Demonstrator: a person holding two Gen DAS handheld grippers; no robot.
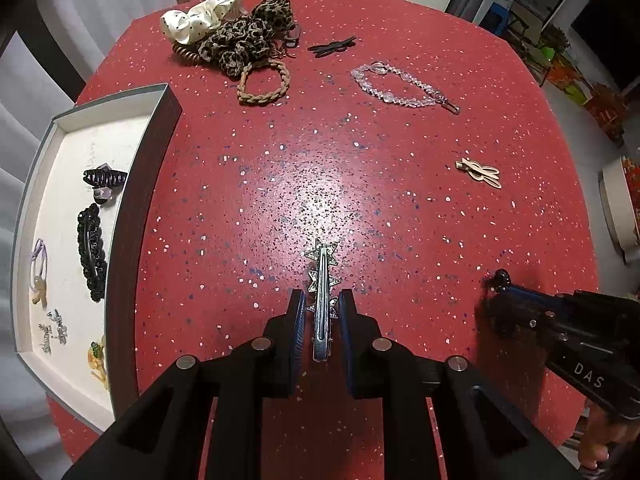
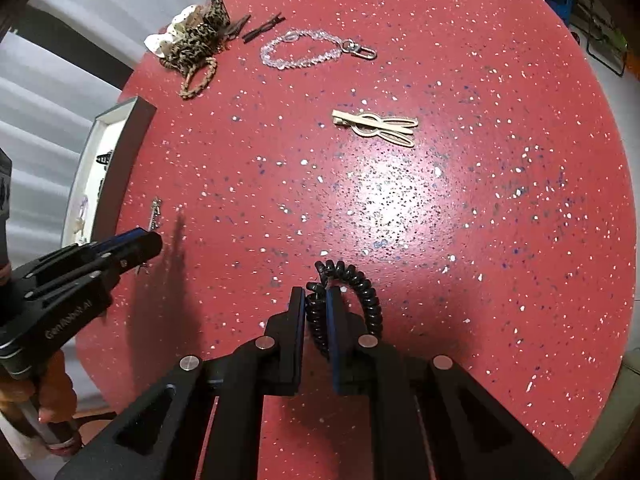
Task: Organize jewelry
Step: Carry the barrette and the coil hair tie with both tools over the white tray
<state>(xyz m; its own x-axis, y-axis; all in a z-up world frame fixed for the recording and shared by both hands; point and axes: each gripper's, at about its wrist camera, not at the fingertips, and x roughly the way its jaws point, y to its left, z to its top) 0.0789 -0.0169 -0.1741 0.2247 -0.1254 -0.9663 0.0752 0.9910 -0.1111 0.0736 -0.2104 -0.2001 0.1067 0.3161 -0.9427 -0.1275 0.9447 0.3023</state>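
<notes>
My left gripper [image 1: 322, 300] is shut on a silver star hair clip [image 1: 322, 276], held over the red table [image 1: 320, 184]. It also shows in the right wrist view [image 2: 154, 213]. My right gripper [image 2: 316, 296] is shut on a black coil hair tie [image 2: 352, 284], seen from the left wrist view too [image 1: 498, 278]. A white tray [image 1: 120, 112] at the left holds a black claw clip [image 1: 105, 178], a black beaded barrette [image 1: 92, 252] and several small pieces.
On the table lie a clear bead chain [image 1: 400, 88], a beige clip [image 1: 480, 172], black bobby pins [image 1: 332, 46], a braided tan tie [image 1: 262, 82] and a pile of scrunchies [image 1: 236, 36]. The table edge curves round at the right.
</notes>
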